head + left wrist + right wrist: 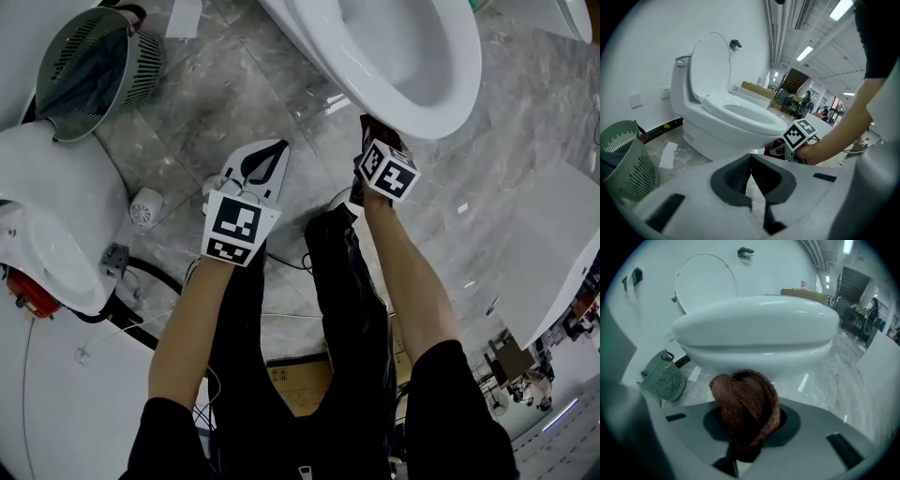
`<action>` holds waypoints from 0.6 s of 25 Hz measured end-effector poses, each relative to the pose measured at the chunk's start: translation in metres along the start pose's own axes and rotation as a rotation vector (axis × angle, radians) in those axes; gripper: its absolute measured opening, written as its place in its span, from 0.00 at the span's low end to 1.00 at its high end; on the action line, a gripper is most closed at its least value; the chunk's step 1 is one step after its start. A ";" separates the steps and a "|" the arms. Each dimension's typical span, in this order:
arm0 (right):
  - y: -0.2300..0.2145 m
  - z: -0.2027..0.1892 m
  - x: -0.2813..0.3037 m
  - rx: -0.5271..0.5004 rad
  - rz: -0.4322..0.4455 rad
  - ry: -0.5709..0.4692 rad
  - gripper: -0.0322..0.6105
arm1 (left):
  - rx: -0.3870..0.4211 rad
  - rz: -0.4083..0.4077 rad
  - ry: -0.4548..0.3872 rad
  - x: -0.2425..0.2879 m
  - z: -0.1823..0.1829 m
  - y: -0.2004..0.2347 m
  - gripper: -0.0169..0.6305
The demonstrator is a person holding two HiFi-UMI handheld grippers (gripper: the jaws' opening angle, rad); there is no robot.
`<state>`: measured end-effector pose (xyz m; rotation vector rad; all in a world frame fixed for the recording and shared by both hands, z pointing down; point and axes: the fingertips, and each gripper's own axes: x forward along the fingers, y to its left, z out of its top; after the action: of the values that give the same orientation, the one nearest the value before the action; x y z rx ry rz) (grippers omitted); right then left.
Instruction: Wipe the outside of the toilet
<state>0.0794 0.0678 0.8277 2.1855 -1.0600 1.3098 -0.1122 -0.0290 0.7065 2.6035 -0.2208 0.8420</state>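
The white toilet (412,56) stands at the top of the head view, seat down and lid up. Its bowl front (759,338) fills the right gripper view. My right gripper (375,131) sits just under the bowl's front rim, shut on a bunched brown cloth (746,406). The cloth is close below the bowl; I cannot tell whether it touches. My left gripper (261,169) hangs to the left over the floor, its jaws shut with nothing between them. In the left gripper view the toilet (726,117) is seen from the side, with the right gripper's marker cube (800,133) at its front.
A green slatted waste basket (94,66) stands on the marble floor at upper left, also in the left gripper view (626,159). Another white toilet (47,216) is at the left edge. A paper scrap (669,154) lies by the toilet base. Cables run across the floor.
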 end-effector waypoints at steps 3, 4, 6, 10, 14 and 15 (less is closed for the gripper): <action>-0.027 -0.002 -0.002 0.010 0.013 0.011 0.18 | 0.006 -0.004 0.005 0.014 0.003 -0.019 0.04; -0.039 -0.002 -0.002 0.024 0.010 0.014 0.18 | 0.006 -0.003 0.007 0.018 0.005 -0.025 0.04; -0.062 0.000 -0.003 0.031 0.005 0.020 0.18 | 0.006 0.001 0.013 0.027 0.007 -0.037 0.04; -0.098 0.010 -0.006 -0.011 0.045 0.020 0.18 | -0.002 0.013 0.018 0.043 0.016 -0.058 0.04; -0.126 0.010 -0.021 -0.066 0.047 0.038 0.18 | -0.005 0.032 0.016 0.044 0.032 -0.074 0.04; -0.130 0.012 -0.028 -0.073 0.054 0.038 0.18 | -0.001 0.037 0.018 0.043 0.037 -0.078 0.04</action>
<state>0.1778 0.1546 0.8050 2.0849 -1.1412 1.3092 -0.0371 0.0257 0.6794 2.5969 -0.2655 0.8773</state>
